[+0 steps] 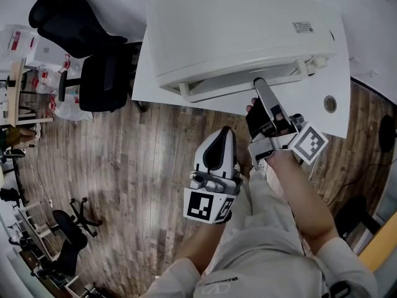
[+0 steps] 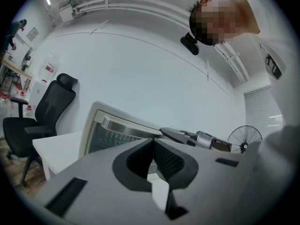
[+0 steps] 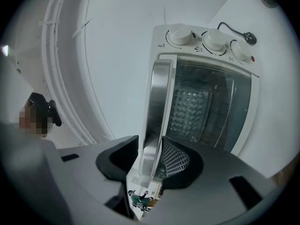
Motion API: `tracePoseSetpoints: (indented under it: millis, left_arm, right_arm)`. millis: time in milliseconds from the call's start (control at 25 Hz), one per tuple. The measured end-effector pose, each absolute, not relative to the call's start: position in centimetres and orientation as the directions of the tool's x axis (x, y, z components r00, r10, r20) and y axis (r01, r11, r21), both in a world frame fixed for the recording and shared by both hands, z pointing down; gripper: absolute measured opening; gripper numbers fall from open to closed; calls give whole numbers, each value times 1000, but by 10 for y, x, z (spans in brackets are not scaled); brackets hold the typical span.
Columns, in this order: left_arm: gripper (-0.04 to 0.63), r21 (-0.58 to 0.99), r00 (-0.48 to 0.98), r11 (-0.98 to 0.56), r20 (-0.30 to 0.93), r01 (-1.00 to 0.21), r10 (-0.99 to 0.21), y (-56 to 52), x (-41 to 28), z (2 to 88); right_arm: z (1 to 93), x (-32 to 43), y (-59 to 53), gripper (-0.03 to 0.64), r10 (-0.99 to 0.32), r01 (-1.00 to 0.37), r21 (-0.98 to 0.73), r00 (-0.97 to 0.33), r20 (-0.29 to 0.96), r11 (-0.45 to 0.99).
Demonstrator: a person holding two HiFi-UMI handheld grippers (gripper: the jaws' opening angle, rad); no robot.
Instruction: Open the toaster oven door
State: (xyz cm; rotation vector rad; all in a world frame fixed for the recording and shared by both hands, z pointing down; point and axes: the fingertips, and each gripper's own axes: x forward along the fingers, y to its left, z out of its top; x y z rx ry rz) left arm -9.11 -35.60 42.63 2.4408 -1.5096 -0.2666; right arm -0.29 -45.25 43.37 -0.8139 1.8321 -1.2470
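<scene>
Jaws parted, our right gripper point(image 3: 149, 146) straddles the oven door handle point(image 3: 157, 97), which runs twelve-to-six, forearm point(image 1: 304, 197) outstretched; left gripper point(image 2: 152, 143) closed.

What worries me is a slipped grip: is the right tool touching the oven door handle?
Cannot tell. In the right gripper view the door handle runs between the right tool's pads, close to both, with no plain gap or contact.
</scene>
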Motion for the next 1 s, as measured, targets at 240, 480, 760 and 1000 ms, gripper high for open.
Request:
tracePoseSetpoints:
  millis: [240,480,760,1000]
  left_arm:
    - [8,315,440,-423,-18,-850,-898,-356,-94,427]
    - [8,319,441,-423,-18,-848,-898,-354,-95,427]
    - [8,317,451,-434,-22,-844,-892,-348,-93,426]
    - [8,320,465,-446,-18,-836,-885,-340,-88,429]
  right_arm:
    - [439,0,-454,127,-842,-81,-951,-491,-223,299]
    - [438,-1,-451,121,-848,-73,-952,-478,-227,296]
    - [442,1,-433,120,-852,-86,-952,-475,-220,294]
    - [449,3,-415,120,-852,-96,-953,-481,-207,286]
